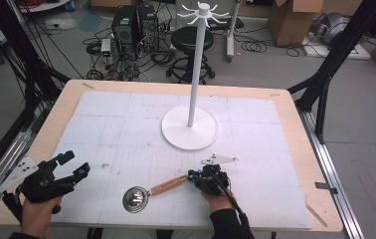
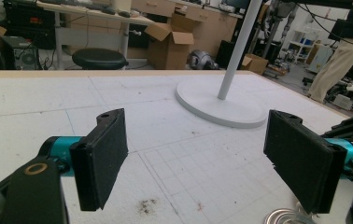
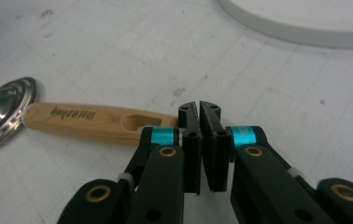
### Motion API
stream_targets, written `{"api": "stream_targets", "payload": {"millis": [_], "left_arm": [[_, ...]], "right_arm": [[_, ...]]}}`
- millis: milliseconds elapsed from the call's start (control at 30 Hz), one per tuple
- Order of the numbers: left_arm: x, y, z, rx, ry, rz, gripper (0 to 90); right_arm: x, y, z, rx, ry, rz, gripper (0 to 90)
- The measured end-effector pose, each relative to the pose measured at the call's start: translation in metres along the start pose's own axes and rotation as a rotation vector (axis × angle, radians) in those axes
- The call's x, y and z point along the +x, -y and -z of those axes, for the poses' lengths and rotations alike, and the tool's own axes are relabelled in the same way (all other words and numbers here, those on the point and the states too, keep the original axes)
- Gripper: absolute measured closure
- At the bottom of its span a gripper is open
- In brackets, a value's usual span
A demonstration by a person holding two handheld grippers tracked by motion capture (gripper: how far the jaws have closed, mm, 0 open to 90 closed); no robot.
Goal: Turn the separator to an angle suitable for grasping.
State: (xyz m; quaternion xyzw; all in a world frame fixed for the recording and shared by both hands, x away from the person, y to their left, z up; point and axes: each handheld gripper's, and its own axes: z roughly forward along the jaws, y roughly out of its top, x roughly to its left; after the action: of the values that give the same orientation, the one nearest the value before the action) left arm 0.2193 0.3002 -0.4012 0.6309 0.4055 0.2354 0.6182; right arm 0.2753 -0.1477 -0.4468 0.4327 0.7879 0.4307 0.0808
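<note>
A ladle-like scoop (image 1: pixel 152 193), with a polished steel bowl and a turned wooden handle, was laid flat on the white gridded bench (image 1: pixel 106 124). Its long axis was run from the bowl at lower left to the handle end at upper right. The handle end was met by the right tongs (image 1: pixel 194 177), whose jaws were pressed almost together; whether wood was pinched could not be told. The left tongs (image 1: pixel 72 164), spread wide and empty, were held well apart. A white hook stand (image 1: pixel 190 127) was placed beyond.
</note>
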Motion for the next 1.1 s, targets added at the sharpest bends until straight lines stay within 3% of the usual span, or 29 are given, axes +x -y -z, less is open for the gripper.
{"api": "stream_targets", "payload": {"millis": [133, 367, 500, 600, 700, 867, 1000, 1100], "left_arm": [[0.000, 0.000, 0.001, -0.003, -0.003, 0.000, 21.9], [-0.001, 0.000, -0.001, 0.002, 0.006, -0.003, 21.9], [-0.002, 0.000, -0.002, 0.014, 0.008, -0.014, 21.8], [-0.002, 0.000, -0.003, 0.021, 0.012, -0.018, 21.8], [-0.004, 0.000, -0.004, 0.018, 0.024, -0.018, 21.7], [-0.005, -0.001, -0.005, 0.010, 0.040, -0.019, 21.7], [-0.004, -0.001, -0.008, 0.007, 0.051, -0.011, 21.7], [-0.004, -0.001, -0.011, 0.013, 0.064, -0.018, 21.7]], "right_arm": [[-0.006, -0.001, 0.008, -0.034, 0.030, 0.000, 84.3], [-0.032, 0.002, 0.062, -0.160, 0.073, -0.039, 78.7], [-0.045, 0.010, 0.094, -0.250, 0.091, -0.082, 69.4], [-0.051, 0.017, 0.118, -0.309, 0.143, -0.113, 56.8], [-0.052, 0.022, 0.135, -0.342, 0.195, -0.101, 43.6], [-0.042, 0.030, 0.157, -0.380, 0.293, -0.033, 20.2], [-0.034, 0.042, 0.165, -0.364, 0.357, 0.134, 18.1], [-0.032, 0.044, 0.170, -0.375, 0.342, 0.140, 17.9]]}}
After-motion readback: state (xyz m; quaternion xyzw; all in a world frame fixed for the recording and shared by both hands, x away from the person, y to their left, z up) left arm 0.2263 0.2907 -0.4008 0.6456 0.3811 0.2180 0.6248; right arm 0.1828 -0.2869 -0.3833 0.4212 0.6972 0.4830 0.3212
